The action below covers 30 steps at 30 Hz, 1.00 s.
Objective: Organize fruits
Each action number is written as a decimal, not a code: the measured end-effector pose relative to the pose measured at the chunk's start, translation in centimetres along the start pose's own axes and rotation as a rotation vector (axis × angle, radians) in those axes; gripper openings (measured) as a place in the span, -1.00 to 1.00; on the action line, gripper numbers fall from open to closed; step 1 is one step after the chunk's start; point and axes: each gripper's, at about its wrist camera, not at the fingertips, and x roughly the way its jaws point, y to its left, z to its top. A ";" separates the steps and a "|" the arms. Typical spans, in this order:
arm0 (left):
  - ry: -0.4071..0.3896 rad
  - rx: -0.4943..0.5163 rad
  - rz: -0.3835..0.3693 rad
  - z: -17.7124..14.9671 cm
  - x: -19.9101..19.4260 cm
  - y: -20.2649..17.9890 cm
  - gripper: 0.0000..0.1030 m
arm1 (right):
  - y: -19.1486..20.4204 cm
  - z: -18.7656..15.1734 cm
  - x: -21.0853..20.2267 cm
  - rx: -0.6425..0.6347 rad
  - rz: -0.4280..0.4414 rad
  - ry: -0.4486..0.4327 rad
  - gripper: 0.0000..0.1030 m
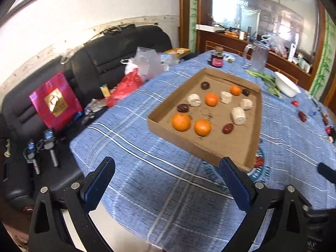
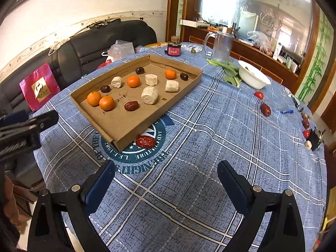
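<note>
The cardboard tray [image 2: 117,124] is the biggest thing at risk: it lies on the blue plaid cloth of the bench [image 2: 210,147], its near corner over the round printed emblem [image 2: 134,153], and it looks light enough to slide or tip if a jaw catches its low wall on the way in. Inside it, the four mandarins [image 2: 107,103] are round and would likely roll into their neighbours when nudged. The four pale cylindrical pieces [image 2: 149,95] look crumbly, though what they are cannot be told. The dark dates and plums in the tray, such as the red date [image 2: 131,105], are small and probably easy to pinch off-centre.

Outside the tray, a red jujube [image 2: 145,141] lies touching its near wall, so closing on it may shove the tray. More loose fruit sits well apart at the right of the bench: a date [image 2: 265,109], a cherry tomato [image 2: 259,95], and further small pieces near the edge, from where a push could send them to the floor.

The left gripper [image 1: 168,182] and the right gripper [image 2: 166,182] both hover above the cloth with jaws spread wide and nothing between them.

The small items at the far right edge are warped by the lens and hard to name. The glass pitcher [image 2: 221,46], white bowl [image 2: 253,74] and greens [image 2: 227,71] stand behind the tray. The handwriting on the tray floor is unreadable.
</note>
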 end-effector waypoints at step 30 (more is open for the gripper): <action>-0.121 0.052 -0.131 -0.5 0.3 1.4 0.93 | 3.8 -0.5 -1.9 0.004 -0.052 -0.149 0.99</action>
